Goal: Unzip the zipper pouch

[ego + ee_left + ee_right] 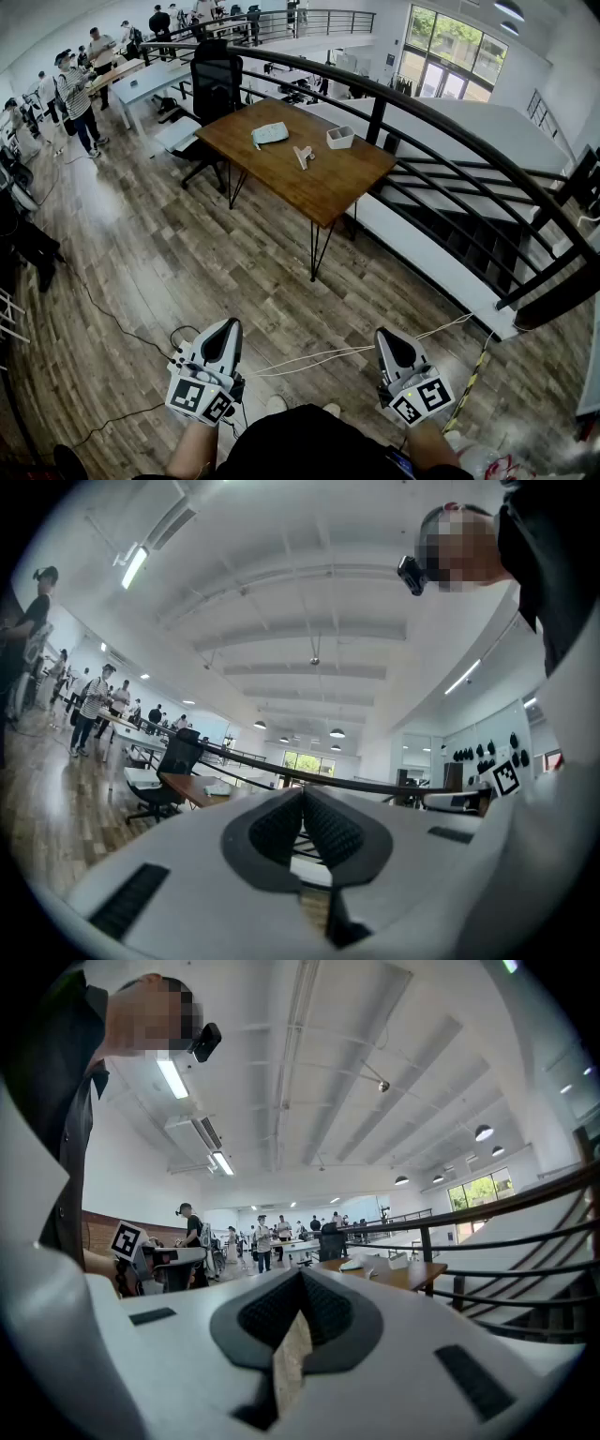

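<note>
Both closed, left claw (228, 325), right claw (385, 334), distant pouch (270, 134) indistinct

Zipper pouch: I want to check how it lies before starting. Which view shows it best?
The head view: from above, the zipper pouch lies whole on the wooden table. Both gripper views catch it only as a small pale sliver, edge-on and far off.

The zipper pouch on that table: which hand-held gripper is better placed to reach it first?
Left, though barely. The left hand-held gripper and the right hand-held gripper are both shut, empty and far from the table. The zipper pouch lies nearer the left one's side.
</note>
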